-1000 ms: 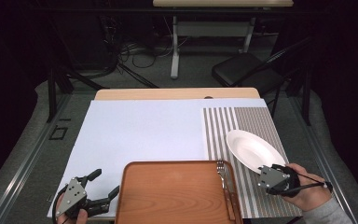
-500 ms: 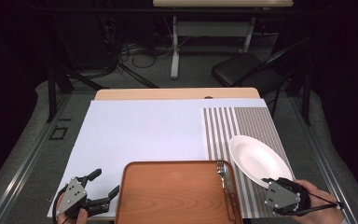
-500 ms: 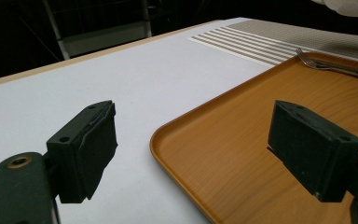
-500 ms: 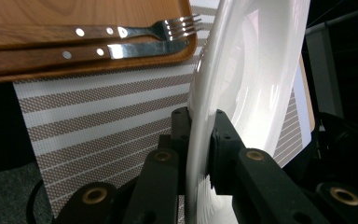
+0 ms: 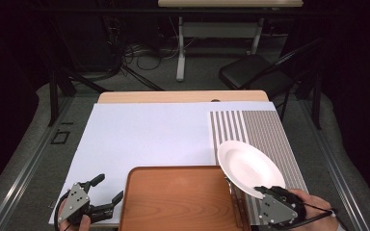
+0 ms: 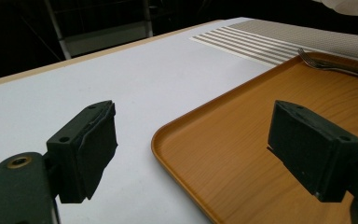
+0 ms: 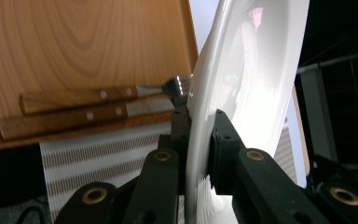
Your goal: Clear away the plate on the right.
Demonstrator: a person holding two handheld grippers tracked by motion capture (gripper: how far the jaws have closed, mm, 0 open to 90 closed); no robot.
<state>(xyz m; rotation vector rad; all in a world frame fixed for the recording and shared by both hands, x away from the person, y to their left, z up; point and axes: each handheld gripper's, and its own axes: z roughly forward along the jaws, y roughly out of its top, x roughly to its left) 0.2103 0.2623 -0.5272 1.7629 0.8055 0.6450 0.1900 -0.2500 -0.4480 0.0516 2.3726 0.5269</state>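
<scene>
A white plate [image 5: 250, 166] hangs over the striped placemat [image 5: 265, 130] beside the wooden tray [image 5: 173, 202]. My right gripper [image 5: 265, 191] is shut on its near rim. In the right gripper view the two jaws pinch the plate [image 7: 256, 70] edge-on at my right gripper [image 7: 196, 116]. A fork [image 7: 102, 93] and a knife [image 7: 74, 116] with wooden handles lie along the tray's right side. My left gripper [image 5: 110, 187] stands open at the tray's near left corner. In the left gripper view my left gripper [image 6: 191, 149] straddles the rim of the tray [image 6: 242, 135] with nothing held.
A large white mat [image 5: 144, 134] covers the table's left and middle. The fork and knife [image 5: 233, 197] lie just left of the plate. A black chair [image 5: 255, 72] and table legs stand beyond the far edge.
My right gripper has carried the plate toward the near edge and slightly left, closer to the tray. The left gripper has stayed put.
</scene>
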